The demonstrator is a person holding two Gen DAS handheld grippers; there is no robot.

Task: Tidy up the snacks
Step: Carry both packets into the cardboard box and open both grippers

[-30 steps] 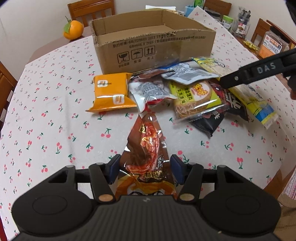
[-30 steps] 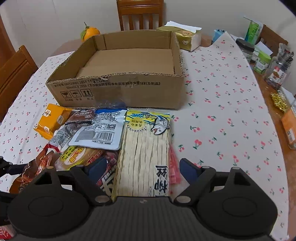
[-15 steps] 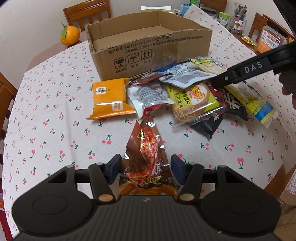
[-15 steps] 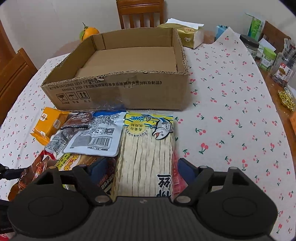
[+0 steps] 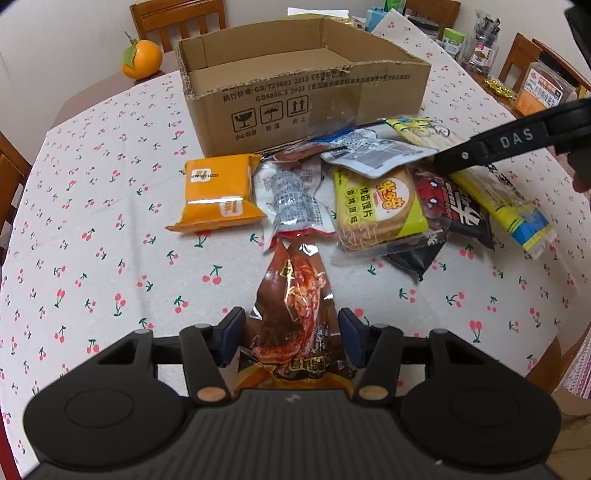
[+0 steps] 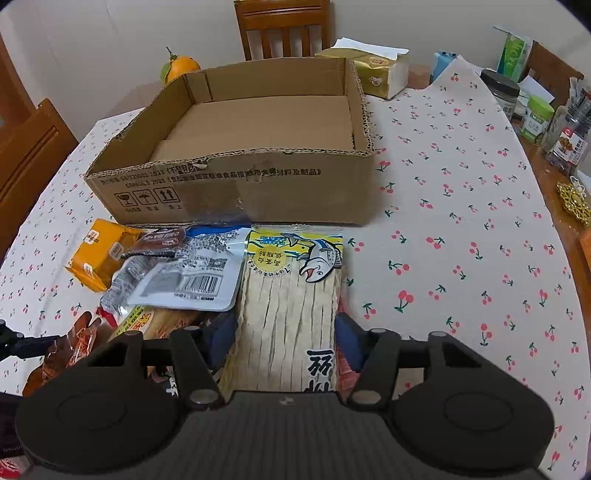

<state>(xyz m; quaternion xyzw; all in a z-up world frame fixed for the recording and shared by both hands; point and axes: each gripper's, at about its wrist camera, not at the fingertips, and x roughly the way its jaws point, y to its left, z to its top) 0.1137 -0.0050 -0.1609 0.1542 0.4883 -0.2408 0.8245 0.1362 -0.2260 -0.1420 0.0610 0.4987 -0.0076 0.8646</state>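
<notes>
An open empty cardboard box (image 5: 306, 99) (image 6: 236, 184) stands on the cherry-print tablecloth. A heap of snack packets lies in front of it. My left gripper (image 5: 291, 332) has its blue pads on both sides of a brown-red snack packet (image 5: 295, 306), shut on it. My right gripper (image 6: 284, 332) is shut on the long yellow fish-strip packet (image 6: 291, 288). An orange packet (image 5: 218, 192), a silver packet (image 5: 291, 199), a yellow-green toast packet (image 5: 376, 199) and a black-red packet (image 5: 458, 210) lie in the heap. The right gripper's finger (image 5: 517, 140) shows in the left wrist view.
An orange fruit (image 5: 142, 59) sits behind the box at the left. A tissue pack (image 6: 373, 70) lies behind the box. Jars and tins (image 6: 535, 110) stand at the table's right edge. Wooden chairs (image 6: 284, 26) surround the table.
Both grippers have risen and come a little closer to the box, each with its packet. The box looks larger in both views.
</notes>
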